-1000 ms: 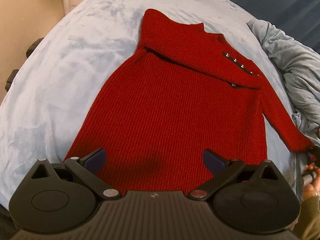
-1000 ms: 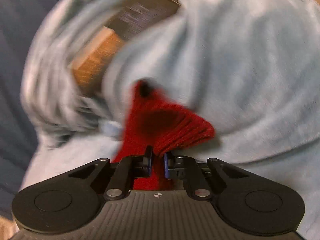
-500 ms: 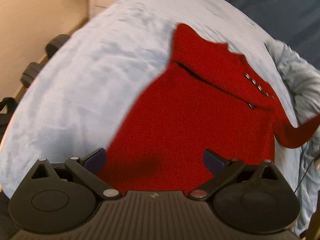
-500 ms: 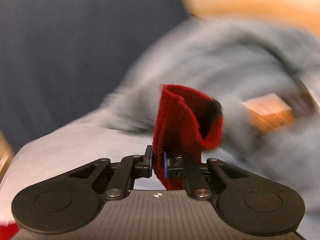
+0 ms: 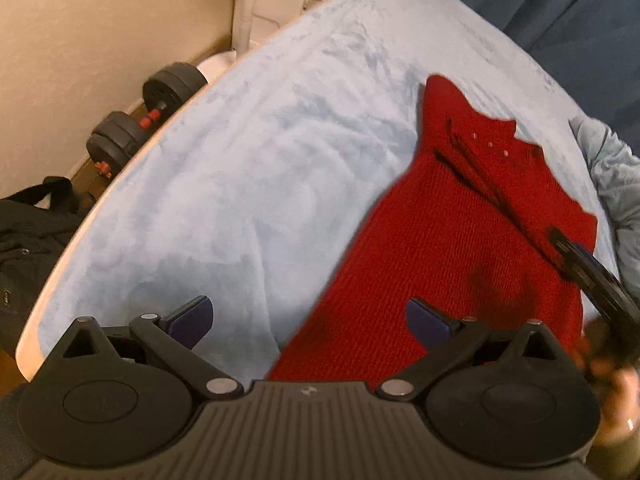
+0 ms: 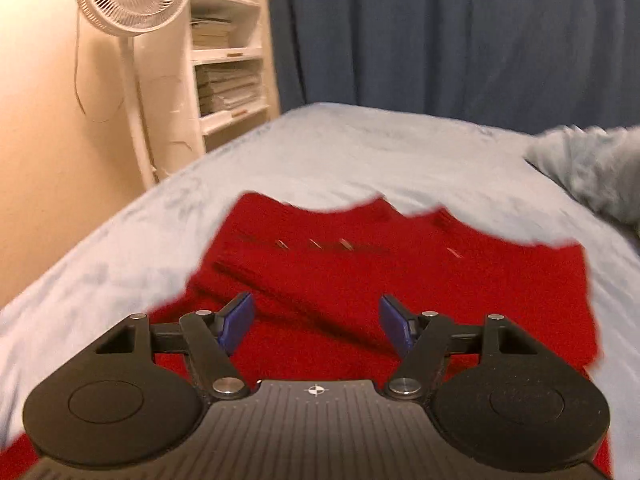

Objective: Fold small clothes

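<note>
A small red knit sweater [image 5: 472, 240] lies flat on the pale blue bed cover [image 5: 240, 200], with both sleeves folded across its chest. My left gripper [image 5: 308, 322] hangs open over the hem's left corner, nothing between its fingers. In the right wrist view the sweater [image 6: 400, 280] fills the middle, a row of small buttons near the collar. My right gripper [image 6: 316, 324] is above it with its jaws opening and nothing between them. The right gripper's body [image 5: 592, 276] also shows at the right edge of the left wrist view.
A crumpled grey-blue blanket [image 6: 592, 168] lies at the bed's right. Dumbbells [image 5: 148, 120] and a black bag [image 5: 28, 232] sit on the floor left of the bed. A white fan [image 6: 128, 0], a shelf [image 6: 228, 60] and a dark blue curtain [image 6: 440, 32] stand behind.
My right gripper carried the right sleeve cuff across onto the sweater's chest, let it go and opened. My left gripper slid left along the hem, still open.
</note>
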Demonstrator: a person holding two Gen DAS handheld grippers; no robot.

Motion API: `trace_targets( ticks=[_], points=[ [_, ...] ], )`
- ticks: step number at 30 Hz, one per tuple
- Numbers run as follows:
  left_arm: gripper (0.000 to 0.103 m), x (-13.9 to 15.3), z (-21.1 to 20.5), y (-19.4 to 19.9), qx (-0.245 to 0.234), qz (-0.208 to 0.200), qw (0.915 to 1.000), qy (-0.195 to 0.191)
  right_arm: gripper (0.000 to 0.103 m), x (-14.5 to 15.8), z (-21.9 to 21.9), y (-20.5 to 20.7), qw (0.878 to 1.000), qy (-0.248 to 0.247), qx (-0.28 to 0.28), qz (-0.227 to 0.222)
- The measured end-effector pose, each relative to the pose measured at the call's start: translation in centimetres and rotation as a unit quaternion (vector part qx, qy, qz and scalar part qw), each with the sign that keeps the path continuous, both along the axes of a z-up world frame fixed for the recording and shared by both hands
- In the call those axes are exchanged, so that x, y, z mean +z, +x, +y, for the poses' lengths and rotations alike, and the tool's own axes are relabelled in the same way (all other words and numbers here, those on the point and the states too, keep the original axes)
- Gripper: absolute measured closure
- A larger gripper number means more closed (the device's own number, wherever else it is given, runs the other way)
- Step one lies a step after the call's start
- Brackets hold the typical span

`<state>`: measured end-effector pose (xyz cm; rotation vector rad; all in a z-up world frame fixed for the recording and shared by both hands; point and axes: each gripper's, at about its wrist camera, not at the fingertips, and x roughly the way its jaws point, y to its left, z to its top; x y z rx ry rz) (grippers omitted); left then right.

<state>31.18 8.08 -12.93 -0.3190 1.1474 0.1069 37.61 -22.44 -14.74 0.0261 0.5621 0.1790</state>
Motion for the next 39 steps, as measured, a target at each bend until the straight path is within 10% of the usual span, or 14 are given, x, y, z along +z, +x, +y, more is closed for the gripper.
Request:
trace_targets(
  ticks=[8, 19, 39],
  points=[
    [0.0, 0.9, -5.2, -2.8, -0.081, -0.017, 0.9965, 0.01, 0.027, 4.9, -7.9, -15.1, 0.994, 0.021, -0.103, 0.003],
    [0.0, 2.4, -9.1, -13.3, -0.157, -0.023, 0.9873, 0.009, 0.02, 9.5, -6.6, -31.1, 0.991, -0.013, -0.135, -0.021],
    [0.0, 6.0, -9.3, -20.7, -0.189, -0.076, 0.9782, 0.041, 0.019, 10.7, -6.0, -38.7, 0.988, 0.019, -0.15, -0.019]
  ],
)
